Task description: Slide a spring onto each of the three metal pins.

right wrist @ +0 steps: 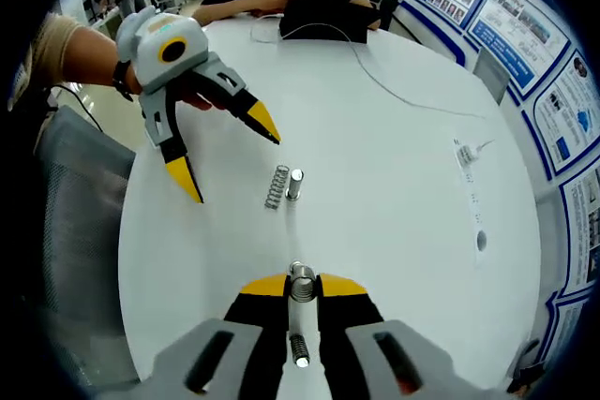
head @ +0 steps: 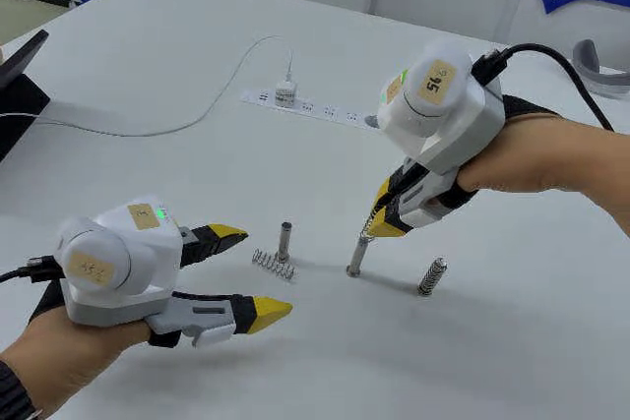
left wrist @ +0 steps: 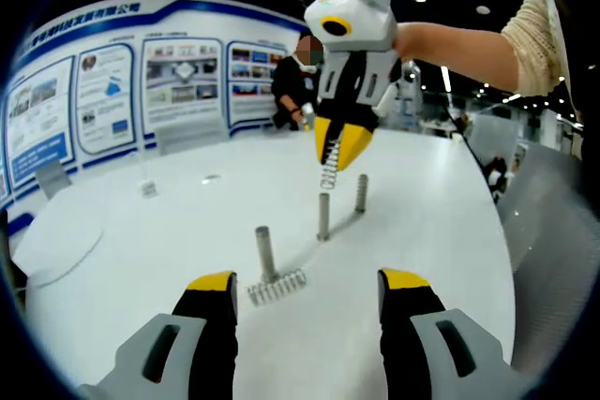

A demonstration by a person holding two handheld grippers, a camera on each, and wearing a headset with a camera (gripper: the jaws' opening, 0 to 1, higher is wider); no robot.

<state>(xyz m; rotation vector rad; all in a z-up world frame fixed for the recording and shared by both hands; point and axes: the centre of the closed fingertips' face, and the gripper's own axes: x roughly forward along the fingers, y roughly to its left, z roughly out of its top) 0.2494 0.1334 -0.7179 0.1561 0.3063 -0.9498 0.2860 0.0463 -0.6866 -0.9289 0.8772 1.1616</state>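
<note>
— Left gripper (head: 261, 272) nearest, jaws spread wide, gripping nothing. Just beyond the tips?
— Loose spring (head: 273, 263), flat on the white table (head: 148, 174), beside the bare near pin (head: 284, 240).
— Farther on?
— Right gripper (head: 379, 225), jaws clamped on a second spring (head: 366, 233). From the left gripper view, hangs straight down, lower end right at the top of the middle pin (head: 356, 261). From the right gripper view, looks like a small ring between yellow tips.
— Beyond that?
— Third pin (head: 431, 275), coils already around it; then a power strip (head: 305, 105).
</note>
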